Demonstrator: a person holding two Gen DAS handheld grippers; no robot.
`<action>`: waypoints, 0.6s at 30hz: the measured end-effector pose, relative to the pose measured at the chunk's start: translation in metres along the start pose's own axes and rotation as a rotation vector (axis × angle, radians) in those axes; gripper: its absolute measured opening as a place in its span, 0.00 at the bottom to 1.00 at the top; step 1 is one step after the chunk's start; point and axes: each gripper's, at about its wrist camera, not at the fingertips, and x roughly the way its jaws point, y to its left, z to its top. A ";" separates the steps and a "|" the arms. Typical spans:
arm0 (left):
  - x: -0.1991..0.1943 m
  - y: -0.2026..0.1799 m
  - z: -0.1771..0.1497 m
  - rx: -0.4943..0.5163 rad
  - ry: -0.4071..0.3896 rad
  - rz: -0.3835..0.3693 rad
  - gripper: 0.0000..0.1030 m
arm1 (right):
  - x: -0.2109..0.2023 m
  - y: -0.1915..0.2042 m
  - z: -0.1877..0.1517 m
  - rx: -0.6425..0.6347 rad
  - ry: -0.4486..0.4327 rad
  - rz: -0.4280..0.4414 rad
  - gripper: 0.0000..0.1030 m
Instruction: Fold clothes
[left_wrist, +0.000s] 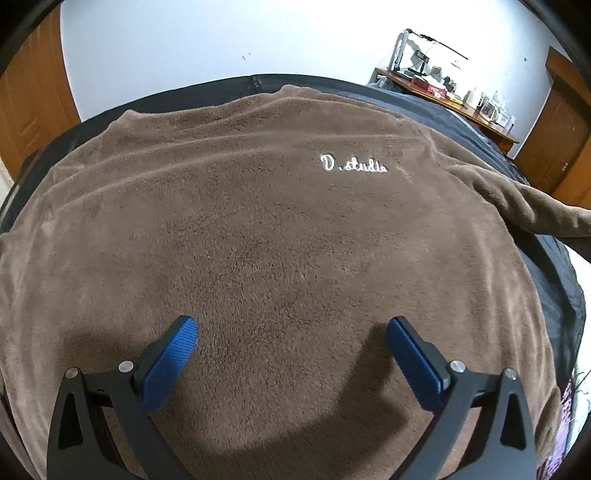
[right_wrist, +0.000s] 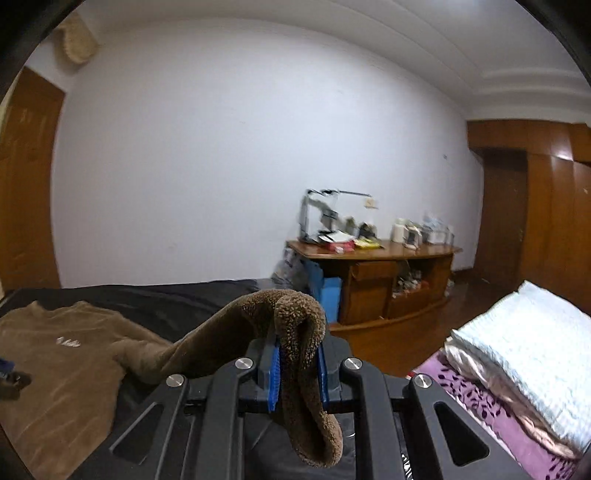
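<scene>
Right now your left gripper (left_wrist: 291, 332) hovers low over the lower front of a brown fleece sweater (left_wrist: 258, 229), its blue pads (left_wrist: 170, 365) spread wide and holding nothing, probably ready to pin the body while the other side works. The sweater lies flat, front up, on a dark sheet (left_wrist: 554, 266) covering the bed; white script, "D.studio" (left_wrist: 353, 164), sits on its chest. Its pile looks thick and plush, with soft ridges near the neck end. To the right of the sweater body, one sleeve (right_wrist: 221, 332) runs out and up into your right gripper (right_wrist: 299, 365), whose pads are pressed together on the cuff, the end drooping below them. That lifted hold likely sets up folding the sleeve across the body. Beyond the sweater stands a wooden cabinet (right_wrist: 373, 273).
</scene>
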 end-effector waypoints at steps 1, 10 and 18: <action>0.000 -0.001 0.000 0.009 -0.003 0.004 1.00 | 0.003 -0.006 -0.001 0.019 -0.008 -0.034 0.16; 0.001 -0.004 -0.005 0.054 -0.030 0.030 1.00 | 0.029 -0.057 -0.019 0.091 0.087 -0.225 0.50; 0.001 -0.003 -0.004 0.059 -0.028 0.034 1.00 | 0.024 -0.121 -0.062 0.468 0.246 0.011 0.76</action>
